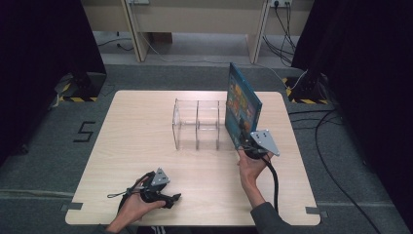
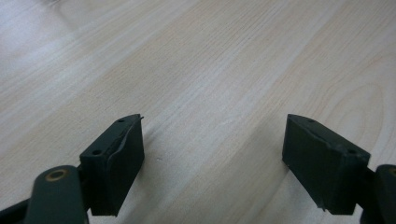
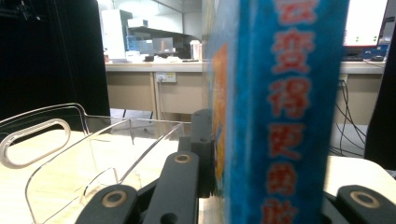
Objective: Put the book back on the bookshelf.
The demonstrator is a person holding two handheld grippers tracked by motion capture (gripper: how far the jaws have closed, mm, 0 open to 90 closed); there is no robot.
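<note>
On the pale wooden table (image 1: 146,131) we see a clear rack (image 1: 197,124); just right of it, our right gripper (image 1: 251,146) clamps an upright blue book (image 1: 242,105) with red Chinese characters; our left gripper (image 1: 168,199), nearer us, gapes empty.

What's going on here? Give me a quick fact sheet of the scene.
held item: blue book, upright, spine toward the person
holder: right gripper, shut on the book's lower corner
left gripper: open, nothing between its pads, low over the table
rack: clear divided book rack, just left of the book
likely next: book goes into a slot
</note>
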